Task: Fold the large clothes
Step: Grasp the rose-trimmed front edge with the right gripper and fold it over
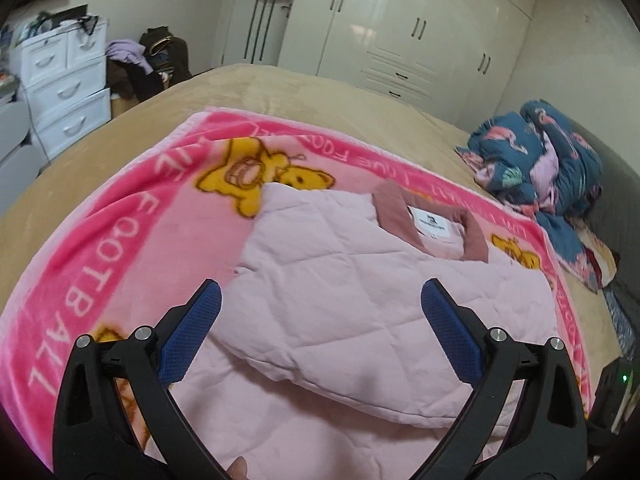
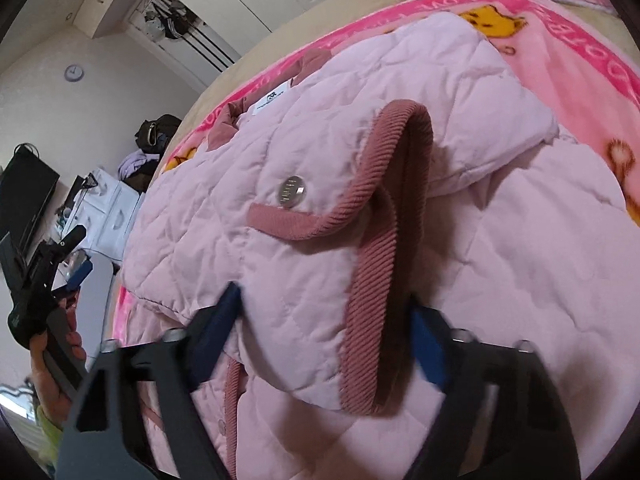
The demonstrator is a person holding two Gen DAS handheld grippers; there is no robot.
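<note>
A pale pink quilted jacket (image 1: 320, 240) lies on a bright pink cartoon blanket (image 1: 120, 220) spread over the bed, its dusky-pink collar (image 1: 432, 220) and label at the far side. My left gripper (image 1: 320, 284) hovers over the jacket, wide open with nothing between its blue pads. In the right wrist view a sleeve folded across the jacket (image 2: 340, 120) ends in a ribbed cuff (image 2: 372, 280) with a metal snap (image 2: 292, 192). The right gripper (image 2: 326, 300) is blurred and straddles that sleeve end. Its left pad meets the fabric and a shadowed gap shows at the right pad. A hand holds the left gripper (image 2: 80, 254) at the left edge.
The tan bed cover (image 1: 280, 88) stretches beyond the blanket. A rumpled blue flamingo-print bundle (image 1: 552, 160) sits at the bed's right edge. White plastic drawers (image 1: 64, 92) and a pile of clothes (image 1: 148, 64) stand left of the bed, with a white wardrobe (image 1: 420, 32) behind.
</note>
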